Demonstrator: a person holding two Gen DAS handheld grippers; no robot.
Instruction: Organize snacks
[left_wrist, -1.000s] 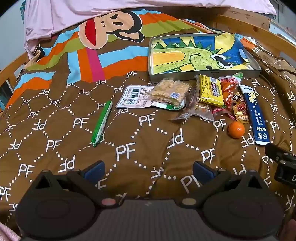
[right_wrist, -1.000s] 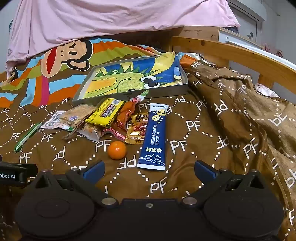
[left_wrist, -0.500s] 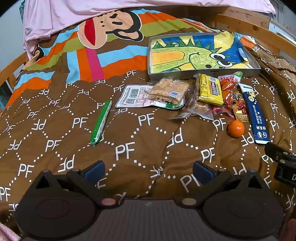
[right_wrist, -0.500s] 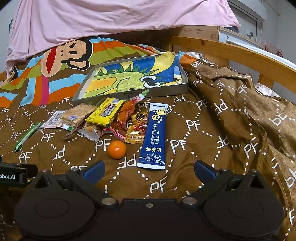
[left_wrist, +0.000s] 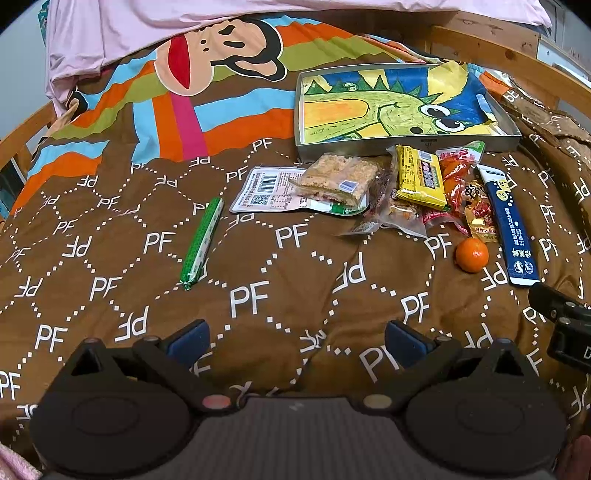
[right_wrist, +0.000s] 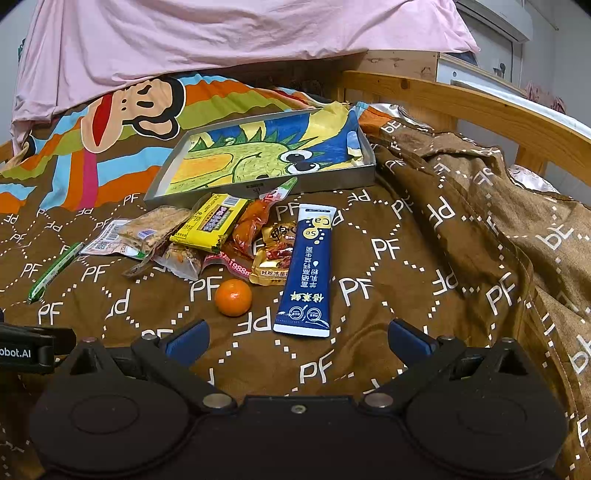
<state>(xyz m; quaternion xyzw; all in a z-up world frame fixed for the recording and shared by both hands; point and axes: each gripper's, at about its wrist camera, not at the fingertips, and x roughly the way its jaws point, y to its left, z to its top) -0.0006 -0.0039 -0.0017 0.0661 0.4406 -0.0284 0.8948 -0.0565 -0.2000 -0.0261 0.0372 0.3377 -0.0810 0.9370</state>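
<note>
On the bed, quilt (right_wrist: 406, 258) printed "PF". Blue sachet (right_wrist: 308, 269) marked "Ca", "Se", at 12 o'clock of the right tool (right_wrist: 297, 338); orange (right_wrist: 233, 297) at 11. Both tools empty, jaws apart; left tool (left_wrist: 295, 338) well short of snacks.

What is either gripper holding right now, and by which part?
Nothing. The left gripper and right gripper are both open over the blanket, with every snack lying loose.

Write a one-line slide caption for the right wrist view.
Open right gripper hovers over a brown quilt, facing a blue sachet, an orange and mixed snacks before an empty dinosaur-print tray.
</note>
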